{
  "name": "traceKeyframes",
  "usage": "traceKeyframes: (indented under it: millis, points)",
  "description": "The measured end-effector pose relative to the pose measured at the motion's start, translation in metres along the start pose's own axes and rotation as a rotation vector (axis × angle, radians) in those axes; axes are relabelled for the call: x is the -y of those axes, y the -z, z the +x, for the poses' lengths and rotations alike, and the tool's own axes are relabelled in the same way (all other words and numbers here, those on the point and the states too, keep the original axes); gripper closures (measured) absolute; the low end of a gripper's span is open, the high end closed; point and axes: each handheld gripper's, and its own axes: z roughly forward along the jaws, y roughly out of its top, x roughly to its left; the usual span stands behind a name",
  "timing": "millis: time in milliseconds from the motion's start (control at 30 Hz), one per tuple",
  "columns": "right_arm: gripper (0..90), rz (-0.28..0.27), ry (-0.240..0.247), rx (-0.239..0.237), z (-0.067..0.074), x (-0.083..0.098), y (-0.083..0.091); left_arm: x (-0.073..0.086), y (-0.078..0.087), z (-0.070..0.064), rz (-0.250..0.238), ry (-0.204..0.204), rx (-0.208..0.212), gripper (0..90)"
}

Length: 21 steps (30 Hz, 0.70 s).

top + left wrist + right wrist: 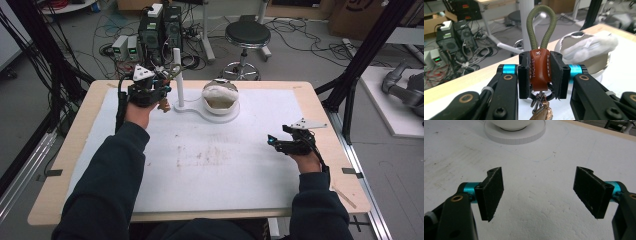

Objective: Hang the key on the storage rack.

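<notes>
My left gripper [540,76] is shut on a brown leather key fob [539,72] with an olive cord loop [542,25] standing up from it and metal clips hanging below. In the high view the left gripper [162,92] holds the fob [163,104] above the table's far left, just left of a white post [178,75] on a white stand. My right gripper [539,192] is open with nothing between its pads, low over the white mat. It sits at the right side of the table [272,141].
A white bowl holding white fluffy material [220,97] sits on the stand's round base [215,117] beside the post. A white mat [215,165] covers the wooden table [75,150]. Beyond the table are a stool [246,35], computers and cables on the floor.
</notes>
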Motion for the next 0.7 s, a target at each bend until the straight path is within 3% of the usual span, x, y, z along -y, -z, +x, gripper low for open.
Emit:
traceKeyframes:
  millis: [300, 500, 567, 600, 667, 700]
  points:
    - [24.7, 0.001, 0.005, -0.002, 0.0, 0.0, 0.0, 0.009, -0.015, -0.001, 0.055, -0.002, -0.007, 69.7]
    - [24.7, 0.0, 0.002, -0.004, 0.0, 0.001, 0.0, 0.02, -0.017, 0.003, 0.075, 0.045, 0.03, 65.8]
    - [24.7, 0.002, 0.001, -0.003, 0.0, 0.001, 0.0, 0.022, -0.016, 0.004, 0.065, 0.06, 0.049, 56.2]
    - [24.7, 0.002, 0.001, -0.003, 0.0, 0.001, 0.0, 0.025, -0.015, 0.006, 0.062, 0.075, 0.064, 56.2]
    - [24.8, 0.001, 0.001, -0.003, 0.0, 0.001, 0.001, 0.03, -0.012, 0.01, 0.059, 0.106, 0.086, 43.6]
    - [24.7, -0.001, -0.001, -0.006, 0.0, 0.001, 0.001, 0.037, -0.007, 0.015, 0.031, 0.127, 0.103, 37.5]
